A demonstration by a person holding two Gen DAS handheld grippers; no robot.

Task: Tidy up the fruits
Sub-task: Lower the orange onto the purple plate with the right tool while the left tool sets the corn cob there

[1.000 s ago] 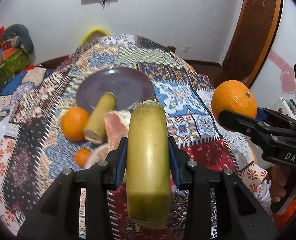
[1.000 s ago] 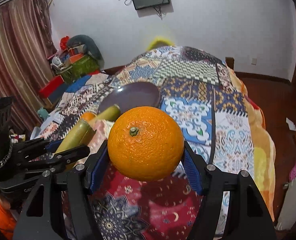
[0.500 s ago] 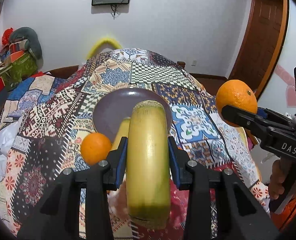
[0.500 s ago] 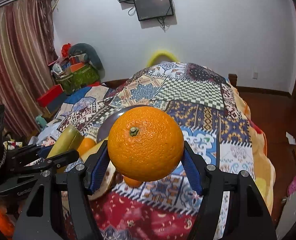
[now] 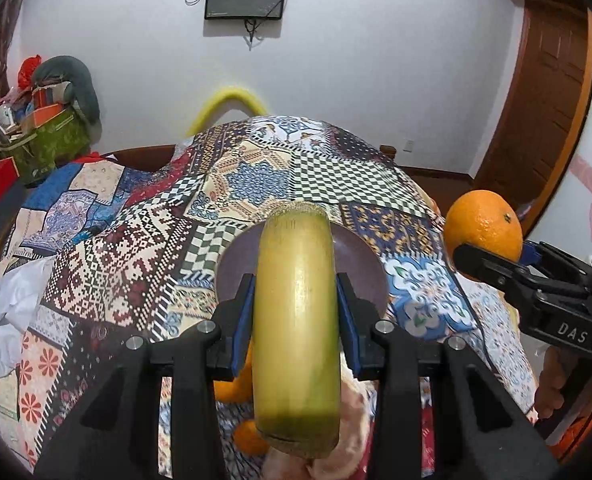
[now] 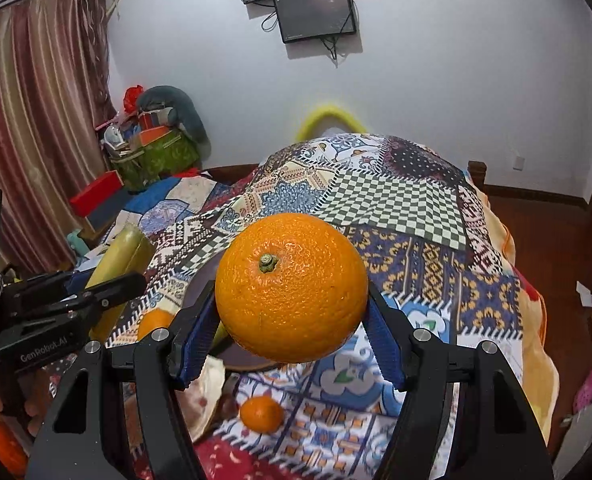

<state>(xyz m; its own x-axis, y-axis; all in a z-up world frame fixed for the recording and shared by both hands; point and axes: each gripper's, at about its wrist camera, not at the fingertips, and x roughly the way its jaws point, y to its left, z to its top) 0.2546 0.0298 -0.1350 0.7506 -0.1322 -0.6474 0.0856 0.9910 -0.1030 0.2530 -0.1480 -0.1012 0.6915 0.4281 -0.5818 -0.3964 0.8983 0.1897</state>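
A bed [image 6: 476, 264] covered with a patchwork quilt [image 6: 392, 200] carries everything. On the quilt lie a dark purple plate [image 5: 360, 260], a small orange [image 6: 262, 414] in front of it, another orange [image 6: 154, 322] at the plate's left, and a pale cloth-like thing [image 6: 204, 396] beside the small orange, too blurred to identify.

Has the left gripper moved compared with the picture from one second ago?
Yes. The left gripper, shut on the sugarcane piece, has tilted upward and advanced toward the purple plate, which sits lower and closer in the left wrist view.
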